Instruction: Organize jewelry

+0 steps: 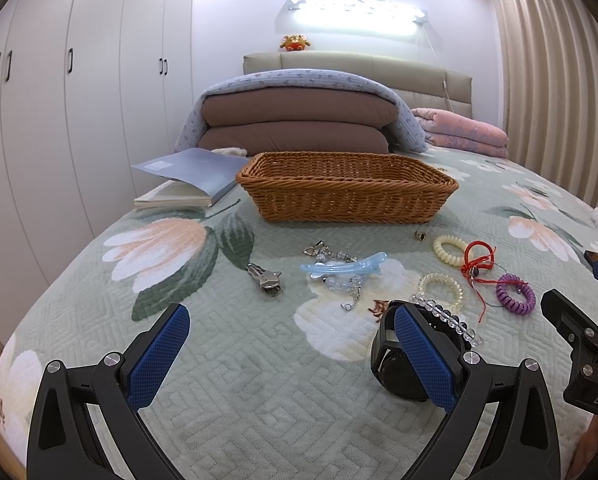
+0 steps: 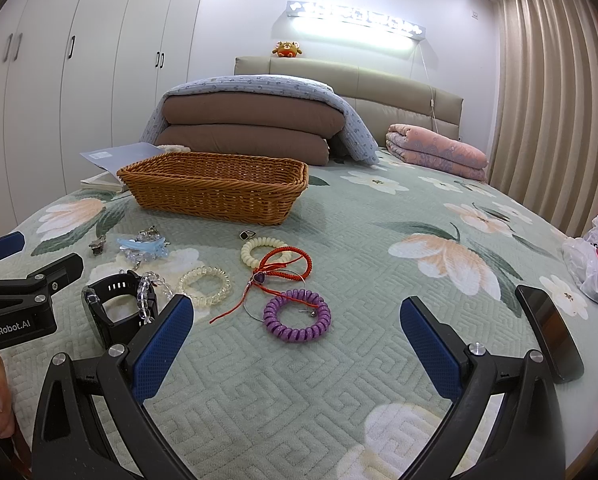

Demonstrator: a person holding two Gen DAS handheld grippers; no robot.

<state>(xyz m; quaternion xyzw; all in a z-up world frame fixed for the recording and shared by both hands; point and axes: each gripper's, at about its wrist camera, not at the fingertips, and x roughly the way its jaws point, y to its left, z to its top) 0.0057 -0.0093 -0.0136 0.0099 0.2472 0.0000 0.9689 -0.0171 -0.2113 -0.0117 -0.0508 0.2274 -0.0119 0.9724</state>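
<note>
A brown wicker basket (image 1: 347, 196) (image 2: 215, 188) stands on the green floral bedspread. In front of it the jewelry lies scattered: a blue hair clip (image 1: 343, 266) (image 2: 143, 246), silver clips (image 1: 265, 278), a cream coil band (image 1: 451, 250) (image 2: 265, 252), a clear coil band (image 1: 441, 290) (image 2: 205, 286), red cords (image 1: 477, 266) (image 2: 283, 270), a purple coil band (image 1: 515, 300) (image 2: 297, 316), a small ring (image 1: 420, 235) (image 2: 248, 235), and a black watch (image 1: 395, 360) (image 2: 115, 308) with a clear bead bracelet (image 1: 451, 320) (image 2: 149, 292) over it. My left gripper (image 1: 291, 356) is open; its right finger is beside the watch. My right gripper (image 2: 297, 348) is open, just short of the purple band.
An open book (image 1: 187, 180) lies left of the basket. Folded brown and blue bedding (image 1: 295, 120) is stacked behind it, with a pink quilt (image 2: 435, 152) at the right. A black phone (image 2: 551, 336) and a plastic bag (image 2: 595, 264) lie at the bed's right edge.
</note>
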